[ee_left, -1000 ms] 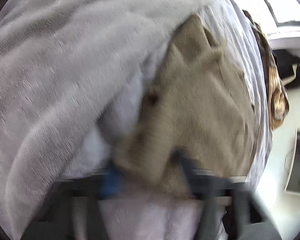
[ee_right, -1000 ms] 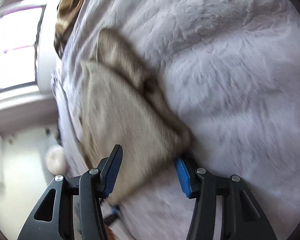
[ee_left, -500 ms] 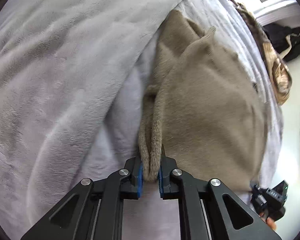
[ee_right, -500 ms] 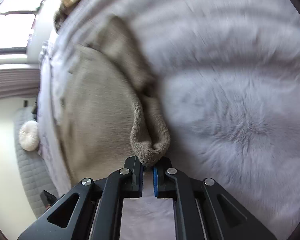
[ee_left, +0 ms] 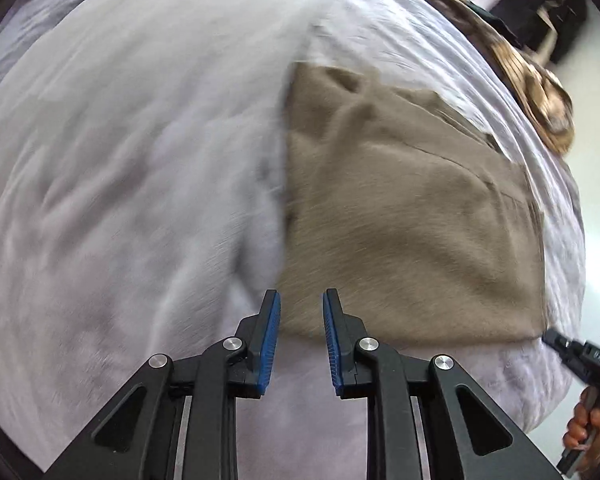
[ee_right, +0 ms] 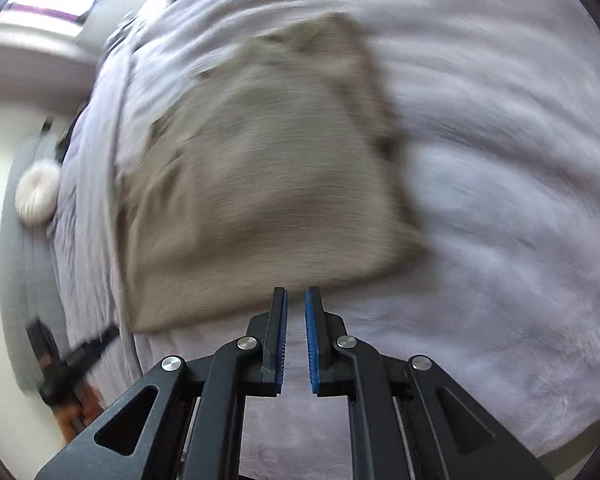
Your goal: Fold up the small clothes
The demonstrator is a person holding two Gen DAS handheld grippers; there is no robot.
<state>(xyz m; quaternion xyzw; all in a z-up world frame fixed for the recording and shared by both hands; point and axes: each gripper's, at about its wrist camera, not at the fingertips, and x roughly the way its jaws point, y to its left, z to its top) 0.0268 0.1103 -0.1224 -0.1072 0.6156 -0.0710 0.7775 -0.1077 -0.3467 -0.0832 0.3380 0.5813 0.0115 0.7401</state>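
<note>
Each handheld tool, left tool [ee_left: 299, 332] and right tool [ee_right: 295, 336], has black angular linkage arms, round silver screws at the pivots and ribbed blue pads [ee_left: 269, 344] lining both fingers.

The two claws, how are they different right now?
The left claw has a wider gap between its blue pads; the right claw has only a narrow slit. The left claw hangs over the near left corner of the folded brown garment; the right claw hangs just past the garment's near edge, over the pale fuzzy blanket. Both are black with blue pads, and neither holds anything.
</note>
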